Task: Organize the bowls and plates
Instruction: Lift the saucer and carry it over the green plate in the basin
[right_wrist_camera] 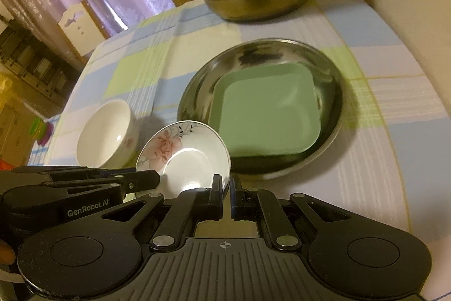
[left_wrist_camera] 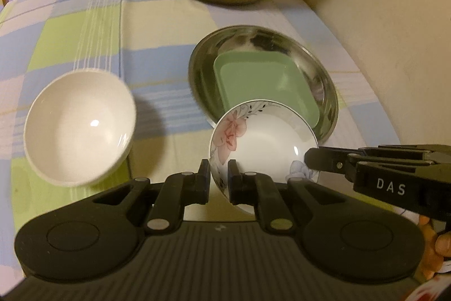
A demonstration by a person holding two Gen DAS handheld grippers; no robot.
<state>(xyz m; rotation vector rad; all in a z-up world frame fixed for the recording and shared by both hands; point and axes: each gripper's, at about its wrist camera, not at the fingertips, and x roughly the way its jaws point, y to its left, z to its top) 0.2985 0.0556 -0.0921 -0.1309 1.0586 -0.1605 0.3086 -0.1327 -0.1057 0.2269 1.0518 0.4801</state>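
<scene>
Porcelain, the small flower-painted saucer [left_wrist_camera: 262,143] hung tilted, pinched at opposite rims by my left tongs [left_wrist_camera: 219,179] and right tongs [right_wrist_camera: 225,198]; uneven pulls could drop it.

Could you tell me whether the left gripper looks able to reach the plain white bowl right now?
Probably not yet: the left gripper is shut on the floral dish. The white bowl itself sits unobstructed.

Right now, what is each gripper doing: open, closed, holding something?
Left gripper: closed on the rim of the floral saucer.
Right gripper: closed on the same saucer's opposite rim.
</scene>
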